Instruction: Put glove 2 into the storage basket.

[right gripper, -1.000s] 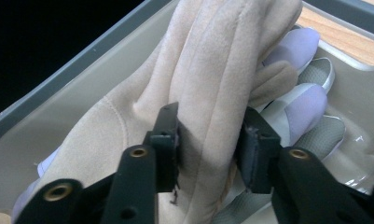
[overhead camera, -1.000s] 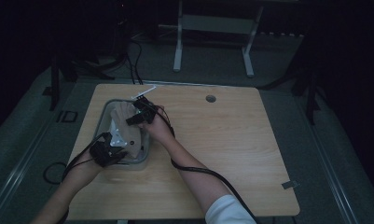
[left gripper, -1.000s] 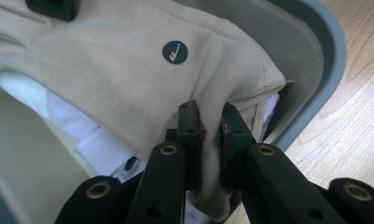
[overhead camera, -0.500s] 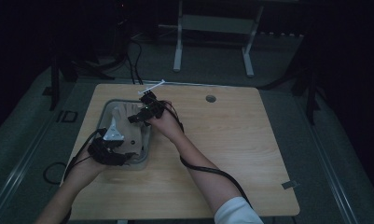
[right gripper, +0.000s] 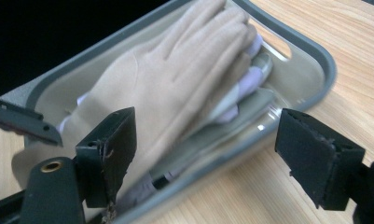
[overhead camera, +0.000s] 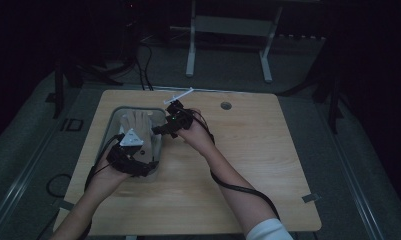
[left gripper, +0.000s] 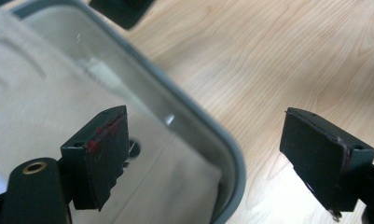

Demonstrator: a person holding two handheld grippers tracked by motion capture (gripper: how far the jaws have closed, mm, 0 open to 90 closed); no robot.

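Both my left gripper and right gripper have just spread their jaws, releasing the glove into the tray.

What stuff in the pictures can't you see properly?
- What lies under the beige glove in the tray: right gripper view, the glove covers it.
- Glove's cuff end: left gripper view, cut off by the bottom edge.
- Thin white thing behind the right tool: high view, too small and dim.
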